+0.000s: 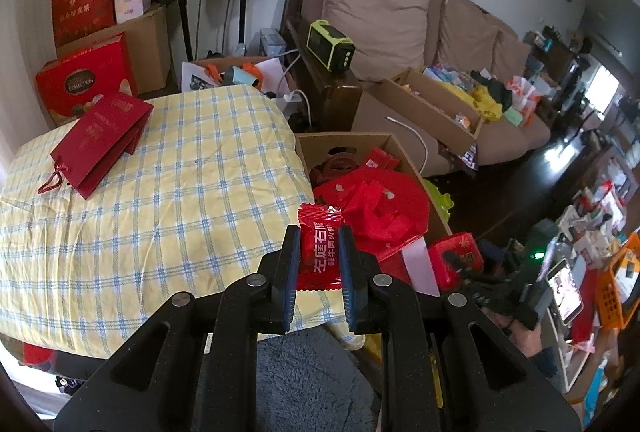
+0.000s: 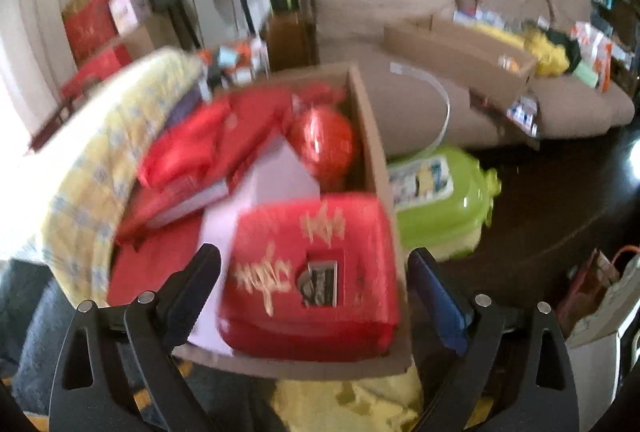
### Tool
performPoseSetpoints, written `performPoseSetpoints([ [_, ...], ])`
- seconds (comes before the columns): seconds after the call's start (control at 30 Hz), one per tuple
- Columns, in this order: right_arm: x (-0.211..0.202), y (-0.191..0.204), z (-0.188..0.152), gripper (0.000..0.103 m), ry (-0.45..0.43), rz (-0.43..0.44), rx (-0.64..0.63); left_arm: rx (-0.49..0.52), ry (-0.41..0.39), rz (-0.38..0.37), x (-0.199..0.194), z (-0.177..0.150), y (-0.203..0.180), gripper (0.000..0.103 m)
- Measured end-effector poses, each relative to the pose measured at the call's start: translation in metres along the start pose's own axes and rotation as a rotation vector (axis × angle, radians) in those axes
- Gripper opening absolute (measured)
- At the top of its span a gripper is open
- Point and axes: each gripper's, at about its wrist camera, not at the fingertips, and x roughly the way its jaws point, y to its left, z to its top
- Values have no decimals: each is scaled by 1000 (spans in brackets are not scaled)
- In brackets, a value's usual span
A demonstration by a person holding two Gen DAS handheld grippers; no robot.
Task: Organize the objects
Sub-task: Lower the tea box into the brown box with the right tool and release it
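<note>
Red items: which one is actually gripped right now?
The small red snack packet, pinched upright between the left gripper fingers. The red box lies in the cardboard box between the right gripper's open jaws, ungripped.

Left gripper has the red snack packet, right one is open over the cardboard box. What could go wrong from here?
1. The left gripper pinches the small red foil snack packet by its slippery sides only; it may slide out in transit.
2. The right gripper, open, straddles the red square gift box at the near corner of the overfilled brown cardboard box; closing could catch the cardboard wall instead.
3. The right wrist view is blurred, so alignment is uncertain.
</note>
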Motion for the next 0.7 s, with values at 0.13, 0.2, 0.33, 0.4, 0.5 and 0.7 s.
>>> performPoseSetpoints([
  [0.13, -28, -5, 7, 82, -142, 8, 11, 2, 13, -2, 4, -2, -2, 17],
  [0.2, -31, -12, 9, 57, -149, 10, 50, 6, 17, -3, 5, -2, -3, 17],
  [0.33, -2, -29, 6, 39, 11, 52, 154, 9, 20, -6, 6, -4, -6, 17],
  [0.4, 0, -35, 5, 40, 27, 90, 203, 11, 21, -7, 7, -4, -6, 17],
  [0.5, 1, -34, 5, 41, 23, 84, 196, 10, 30, -13, 9, -5, -9, 17],
  [0.7, -1, -29, 6, 42, 14, 55, 166, 26, 34, -19, 12, -7, -17, 17],
])
